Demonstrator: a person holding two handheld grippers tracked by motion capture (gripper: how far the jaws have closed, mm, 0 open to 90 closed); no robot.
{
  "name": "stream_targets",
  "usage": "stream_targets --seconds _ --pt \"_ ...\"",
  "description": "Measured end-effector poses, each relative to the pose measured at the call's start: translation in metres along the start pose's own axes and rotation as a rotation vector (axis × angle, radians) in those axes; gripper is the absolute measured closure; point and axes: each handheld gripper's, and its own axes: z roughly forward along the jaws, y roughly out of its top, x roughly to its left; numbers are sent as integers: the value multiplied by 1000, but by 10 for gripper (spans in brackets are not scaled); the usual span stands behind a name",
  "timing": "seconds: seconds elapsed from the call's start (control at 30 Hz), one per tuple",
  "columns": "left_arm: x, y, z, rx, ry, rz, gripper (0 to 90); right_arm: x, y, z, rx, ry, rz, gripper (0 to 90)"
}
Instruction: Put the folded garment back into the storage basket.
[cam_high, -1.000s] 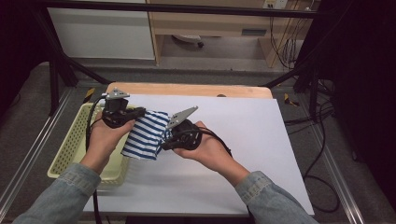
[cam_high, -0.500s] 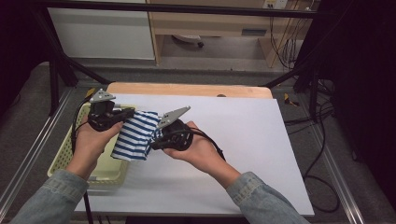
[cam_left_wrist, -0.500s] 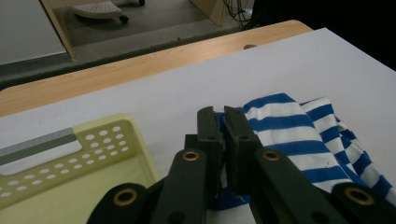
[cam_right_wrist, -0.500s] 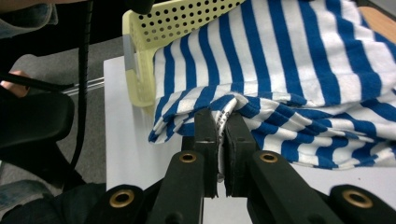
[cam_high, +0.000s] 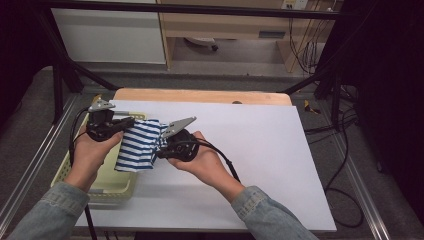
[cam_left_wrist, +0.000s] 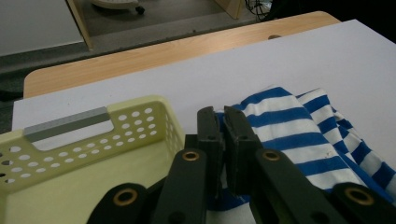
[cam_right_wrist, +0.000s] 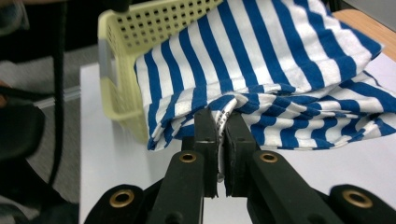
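Note:
A folded blue-and-white striped cloth (cam_high: 137, 145) hangs between both grippers, over the right rim of a pale yellow perforated basket (cam_high: 107, 182) at the table's left edge. My left gripper (cam_high: 127, 123) is shut on the cloth's far left edge. In the left gripper view its jaws (cam_left_wrist: 222, 122) pinch the striped cloth (cam_left_wrist: 299, 135) beside the basket (cam_left_wrist: 93, 140). My right gripper (cam_high: 161, 145) is shut on the cloth's right side. In the right gripper view the jaws (cam_right_wrist: 221, 126) clamp a bunched fold of the cloth (cam_right_wrist: 261, 56), which drapes against the basket (cam_right_wrist: 140, 28).
A white sheet (cam_high: 260, 150) covers the table, with a wooden strip (cam_high: 200, 95) along its far edge. Metal frame rails (cam_high: 30, 165) run along both sides. Cables (cam_high: 345, 135) trail on the floor at the right. A cabinet stands beyond the table.
Both hands have carried the striped cloth leftward, from the white sheet to over the basket's right rim. Both grippers stayed shut on it.

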Motion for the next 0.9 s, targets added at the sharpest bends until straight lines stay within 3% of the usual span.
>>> stream_targets --seconds 0.2,0.4,0.9 --pt "14 -3 -10 -29 0 -41 853 6 11 8 -14 18 -20 863" --pt "26 -4 -15 -25 2 -59 853 10 17 18 -12 23 -42 861" --pt "34 -5 -9 2 20 -52 853 3 19 27 -6 0 -14 860"
